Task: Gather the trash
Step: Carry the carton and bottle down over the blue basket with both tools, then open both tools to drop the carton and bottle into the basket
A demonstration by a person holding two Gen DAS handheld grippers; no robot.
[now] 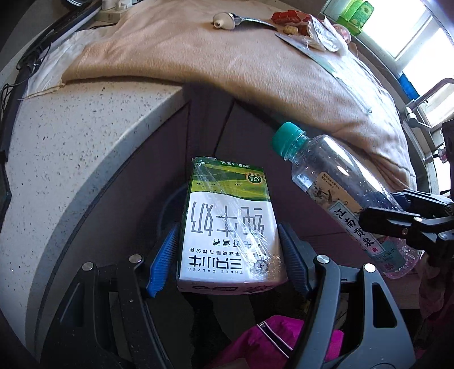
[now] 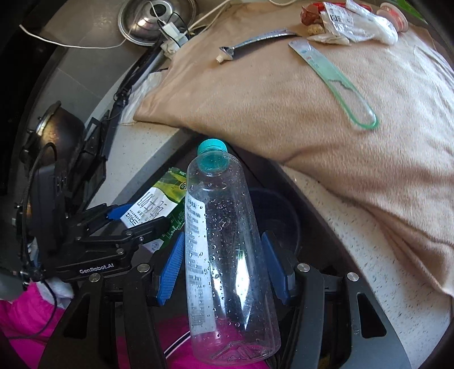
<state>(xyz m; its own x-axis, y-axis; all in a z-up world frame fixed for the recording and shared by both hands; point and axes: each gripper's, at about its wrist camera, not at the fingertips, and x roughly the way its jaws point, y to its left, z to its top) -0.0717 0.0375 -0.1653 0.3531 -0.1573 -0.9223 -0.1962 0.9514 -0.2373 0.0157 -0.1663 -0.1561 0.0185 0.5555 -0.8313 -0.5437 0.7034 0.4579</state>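
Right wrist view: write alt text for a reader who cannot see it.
The right claw grips a clear, empty plastic bottle with a teal cap, held beside the counter edge. To its left, the left claw holds a green-and-white milk carton. Wrappers lie on a beige cloth behind.

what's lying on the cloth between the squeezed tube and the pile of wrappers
A metal spoon, bowl end toward the wrappers, handle toward the tube; clearest in the right wrist view.

The carton [image 1: 231,227] is glossy printed card under crinkled clear film. The bottle [image 2: 227,252] is clear, droplet-beaded plastic. The cloth [image 2: 283,99] looks matt and fuzzy; the counter [image 1: 71,159] is speckled stone; the lid [image 2: 150,20], upper left, is shiny metal.
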